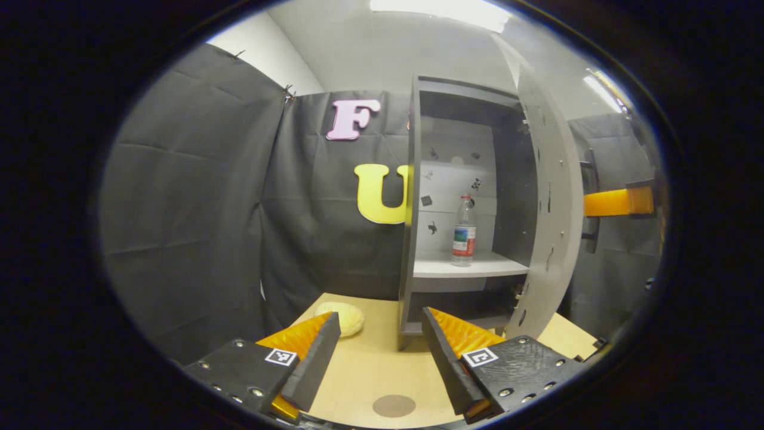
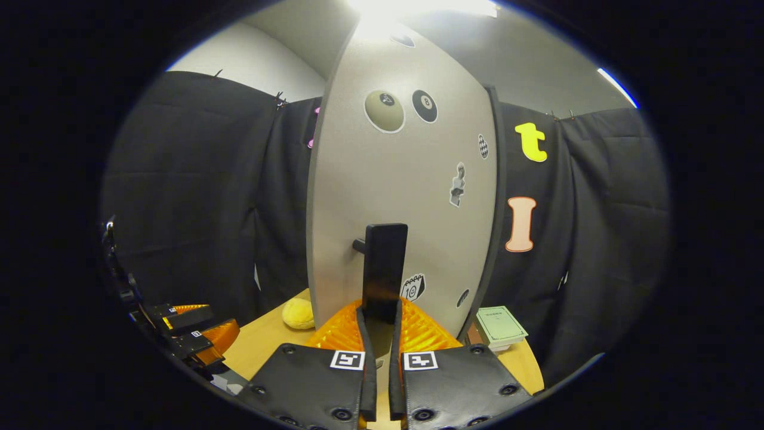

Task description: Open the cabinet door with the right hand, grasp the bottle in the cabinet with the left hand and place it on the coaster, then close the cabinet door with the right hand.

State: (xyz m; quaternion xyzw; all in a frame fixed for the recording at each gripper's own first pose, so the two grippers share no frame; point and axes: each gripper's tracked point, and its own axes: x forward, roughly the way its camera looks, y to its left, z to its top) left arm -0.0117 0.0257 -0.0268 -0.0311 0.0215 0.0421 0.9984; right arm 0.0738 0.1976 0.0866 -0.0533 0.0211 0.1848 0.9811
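Note:
In the left gripper view the grey cabinet (image 1: pixel 412 239) stands with its door (image 1: pixel 552 197) swung wide to the right. A clear plastic bottle (image 1: pixel 464 232) with a red and green label stands upright on the middle shelf (image 1: pixel 465 266). My left gripper (image 1: pixel 382 325) hovers open over the wooden table, well short of the cabinet. A round brown coaster (image 1: pixel 394 405) lies on the table just ahead of its fingers. In the right gripper view my right gripper (image 2: pixel 379 310) is shut on the door's black handle (image 2: pixel 385 269); its orange finger (image 1: pixel 615 202) shows beyond the door's edge.
A yellowish soft lump (image 1: pixel 343 316) lies on the table (image 1: pixel 370 364) left of the cabinet, also visible as the lump (image 2: pixel 297 313) in the right gripper view. A green booklet (image 2: pixel 500 325) rests at the table's right side. Black cloth walls close the booth.

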